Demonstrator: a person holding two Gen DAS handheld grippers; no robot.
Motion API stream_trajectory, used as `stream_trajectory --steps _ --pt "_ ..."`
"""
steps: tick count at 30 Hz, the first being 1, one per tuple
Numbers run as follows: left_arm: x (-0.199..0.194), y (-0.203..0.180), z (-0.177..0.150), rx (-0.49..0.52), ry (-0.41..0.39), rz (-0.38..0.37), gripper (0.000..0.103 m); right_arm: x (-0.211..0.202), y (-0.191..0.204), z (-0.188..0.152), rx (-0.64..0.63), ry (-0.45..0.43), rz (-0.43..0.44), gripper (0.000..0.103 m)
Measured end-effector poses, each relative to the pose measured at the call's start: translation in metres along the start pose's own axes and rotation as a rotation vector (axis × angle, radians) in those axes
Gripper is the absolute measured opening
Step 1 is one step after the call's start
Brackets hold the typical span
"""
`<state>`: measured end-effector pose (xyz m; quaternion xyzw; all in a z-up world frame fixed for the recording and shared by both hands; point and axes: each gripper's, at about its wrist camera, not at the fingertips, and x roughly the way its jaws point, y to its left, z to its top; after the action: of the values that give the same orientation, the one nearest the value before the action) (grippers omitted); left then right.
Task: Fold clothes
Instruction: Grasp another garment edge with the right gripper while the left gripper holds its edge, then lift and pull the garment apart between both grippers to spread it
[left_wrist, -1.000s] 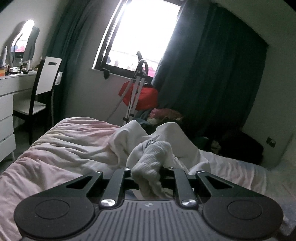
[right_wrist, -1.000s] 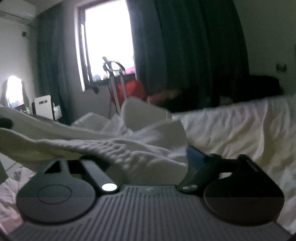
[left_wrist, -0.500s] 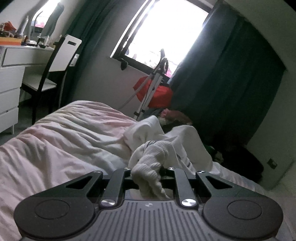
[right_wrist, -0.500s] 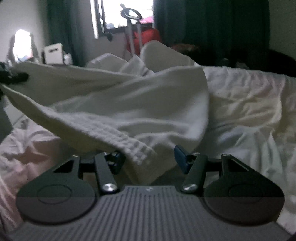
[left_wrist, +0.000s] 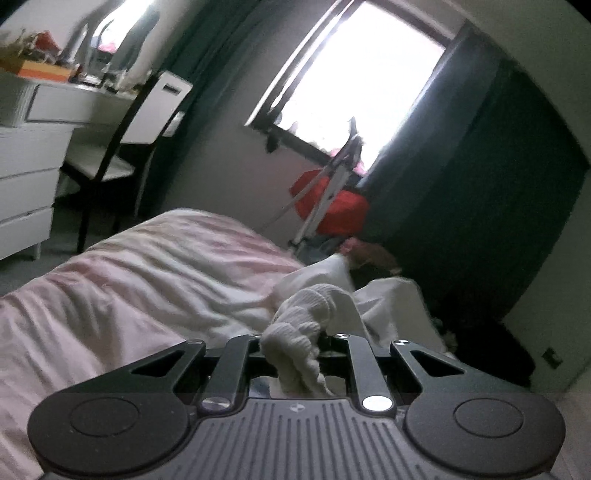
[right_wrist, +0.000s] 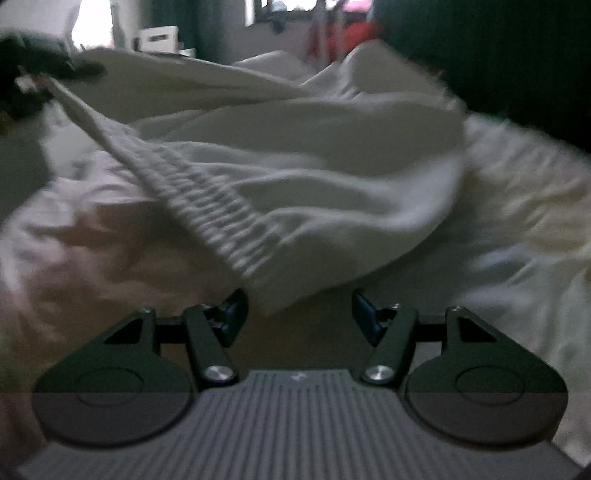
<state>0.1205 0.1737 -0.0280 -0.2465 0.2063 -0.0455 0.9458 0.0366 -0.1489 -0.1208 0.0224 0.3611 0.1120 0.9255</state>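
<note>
A white garment with a ribbed hem (right_wrist: 295, 184) lies stretched over the bed. In the left wrist view my left gripper (left_wrist: 293, 341) is shut on a bunched ribbed corner of the white garment (left_wrist: 299, 325). In the right wrist view my right gripper (right_wrist: 299, 314) is open, its jaws wide apart just below the garment's ribbed corner (right_wrist: 258, 258), which hangs free in front of them. The left gripper (right_wrist: 40, 74) shows dark at the far left, holding the other end of the hem.
The bed has a pale pink cover (left_wrist: 129, 295) and a white sheet (right_wrist: 517, 221). A white desk (left_wrist: 33, 155) and a chair (left_wrist: 133, 129) stand to the left. A red item on a metal stand (left_wrist: 332, 199), a window and dark curtains are beyond the bed.
My right gripper has opened and let go of the ribbed corner, dropping lower toward the bed. My left gripper still holds its corner and has tilted and moved left.
</note>
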Motion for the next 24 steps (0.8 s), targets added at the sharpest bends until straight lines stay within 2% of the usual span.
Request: stream_trajectory --steps 4,6,8,11,13,15,17,19,24 --pt "0.018 0.017 -0.008 0.004 0.087 0.074 0.016 -0.008 -0.023 0.005 0.21 -0.004 0.228 0.065" --pt "0.022 0.027 -0.012 0.001 0.114 0.08 0.017 -0.007 -0.04 0.004 0.35 -0.016 0.271 0.072" --pt "0.02 0.039 -0.012 -0.073 0.116 0.022 0.023 -0.003 -0.057 0.0 0.495 -0.047 0.246 0.082" --pt "0.016 0.037 -0.01 -0.062 0.12 -0.03 0.029 0.003 -0.078 -0.006 0.689 -0.073 0.186 0.083" --pt "0.018 0.033 -0.013 -0.034 0.136 -0.015 0.031 0.015 -0.09 -0.01 0.779 -0.053 0.23 0.083" --pt "0.02 0.031 -0.015 -0.02 0.167 -0.011 0.038 0.026 -0.099 -0.014 0.858 -0.041 0.257 0.083" --pt "0.021 0.033 -0.016 -0.015 0.172 -0.014 0.047 0.036 -0.105 -0.015 0.893 -0.045 0.27 0.083" --pt "0.023 0.036 -0.016 -0.009 0.175 -0.007 0.051 0.042 -0.108 -0.011 0.886 -0.07 0.282 0.084" --pt "0.036 0.043 -0.022 0.006 0.233 0.031 0.054 0.051 -0.101 0.001 0.771 -0.091 0.308 0.083"
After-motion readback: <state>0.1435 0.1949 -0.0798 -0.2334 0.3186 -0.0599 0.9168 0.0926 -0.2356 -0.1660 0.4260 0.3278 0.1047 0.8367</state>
